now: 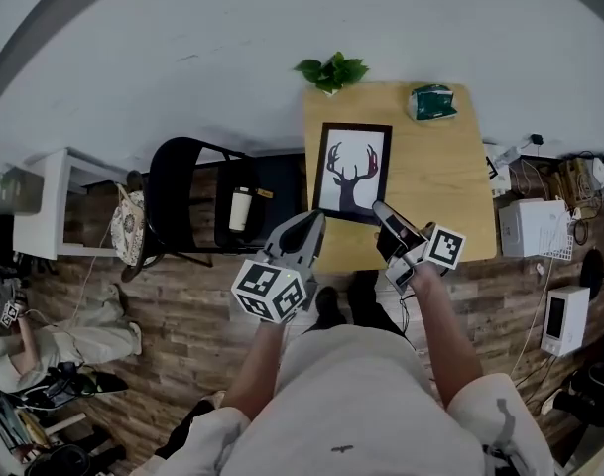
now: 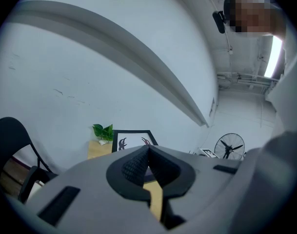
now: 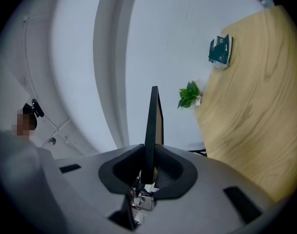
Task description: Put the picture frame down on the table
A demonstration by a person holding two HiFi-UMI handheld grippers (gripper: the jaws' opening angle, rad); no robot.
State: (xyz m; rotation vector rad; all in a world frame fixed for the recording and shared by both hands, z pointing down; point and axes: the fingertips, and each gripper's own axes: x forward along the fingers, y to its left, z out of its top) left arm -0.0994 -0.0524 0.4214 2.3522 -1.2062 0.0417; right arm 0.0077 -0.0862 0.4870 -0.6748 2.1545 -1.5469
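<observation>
While the right gripper [image 3: 148, 172] has its jaws clamped on the bottom edge of the picture frame [image 1: 351, 172], the left gripper [image 2: 148, 150] has its jaws pressed together on nothing, just off the near left corner of the wooden table [image 1: 430, 191].

The frame is black with a white mat and shows a dark deer-head silhouette. It hangs over the left half of the table, face up toward the head camera. Its long axis runs from the table's near edge toward the far edge, and the antlers point to the far edge. Seen from the right gripper, it stands edge-on between the pads. Whether it touches the tabletop cannot be told.

A small green plant [image 1: 331, 70] sits at the table's far left corner and a green packet [image 1: 432, 102] at its far right corner; the packet's print is too small to read. Each gripper carries a cube [image 1: 272, 289] with black-and-white square markers. A black folding chair [image 1: 187, 201] stands left of the table.
</observation>
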